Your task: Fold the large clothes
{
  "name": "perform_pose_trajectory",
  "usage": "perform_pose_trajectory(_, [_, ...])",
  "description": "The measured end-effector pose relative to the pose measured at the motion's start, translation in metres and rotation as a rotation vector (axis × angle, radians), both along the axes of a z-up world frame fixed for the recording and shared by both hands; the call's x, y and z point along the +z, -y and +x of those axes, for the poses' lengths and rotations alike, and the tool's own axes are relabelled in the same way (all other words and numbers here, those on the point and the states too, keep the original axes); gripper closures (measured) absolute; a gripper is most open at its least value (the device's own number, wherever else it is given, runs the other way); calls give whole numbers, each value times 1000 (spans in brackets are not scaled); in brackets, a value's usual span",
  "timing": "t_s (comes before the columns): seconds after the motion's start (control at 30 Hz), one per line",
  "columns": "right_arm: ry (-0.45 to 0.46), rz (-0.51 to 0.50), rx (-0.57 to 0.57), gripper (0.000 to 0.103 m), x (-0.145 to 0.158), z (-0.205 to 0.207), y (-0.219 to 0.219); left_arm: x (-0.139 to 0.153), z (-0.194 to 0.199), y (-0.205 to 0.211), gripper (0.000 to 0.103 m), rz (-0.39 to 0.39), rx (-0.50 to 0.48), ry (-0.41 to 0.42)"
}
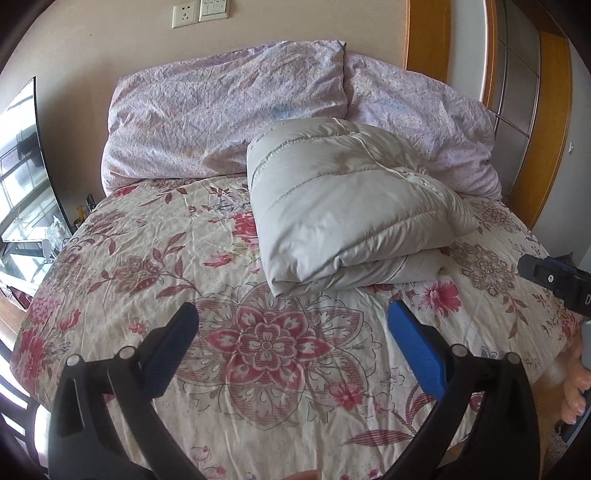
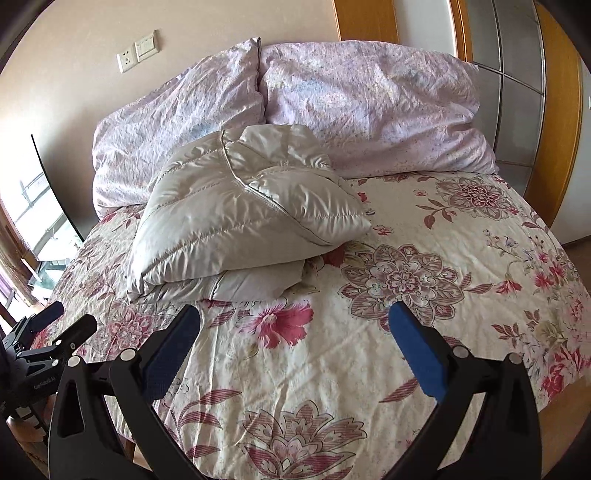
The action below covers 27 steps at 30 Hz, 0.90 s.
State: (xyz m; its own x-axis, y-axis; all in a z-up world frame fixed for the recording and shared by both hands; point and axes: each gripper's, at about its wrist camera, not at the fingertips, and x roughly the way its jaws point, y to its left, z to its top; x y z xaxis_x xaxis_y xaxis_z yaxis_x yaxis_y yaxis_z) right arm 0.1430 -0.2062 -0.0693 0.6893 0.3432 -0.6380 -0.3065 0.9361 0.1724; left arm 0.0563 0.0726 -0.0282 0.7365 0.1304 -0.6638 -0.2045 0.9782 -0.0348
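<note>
Folded grey puffer jacket [image 1: 351,206] lies on the bed [image 1: 147,258], far half, its back edge touching the two lilac pillows [image 1: 221,118] at the wall. In the right wrist view the jacket [image 2: 236,218] sits left of centre, top layer skewed over the lower one.

Left gripper [image 1: 295,325]: jaws spread wide, holding nothing, hovering over the near part of the floral bedspread. Right gripper [image 2: 295,325]: jaws likewise spread, empty, apart from the jacket.

Open bedspread between jaws and jacket's near edge; wide bare stretch to the jacket's right. Bed edge drops away left and right.

Room: beige wall with socket [image 1: 184,14] and switch plate, wooden frame [image 1: 424,37] at right, a dark screen [image 1: 26,166] at the left edge. Fingers [image 1: 576,387] on the right gripper's handle show in the left view.
</note>
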Motion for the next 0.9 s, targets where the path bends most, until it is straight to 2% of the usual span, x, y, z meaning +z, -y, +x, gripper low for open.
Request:
perform_pose_trajectory(0.5, [-29, 15, 21, 1, -10, -22, 11, 4, -17, 5, 2, -20, -22, 3])
perform_pose_trajectory(0.9, [-18, 24, 60, 1, -3, -28, 14, 5, -14, 9, 2, -40, -42, -3])
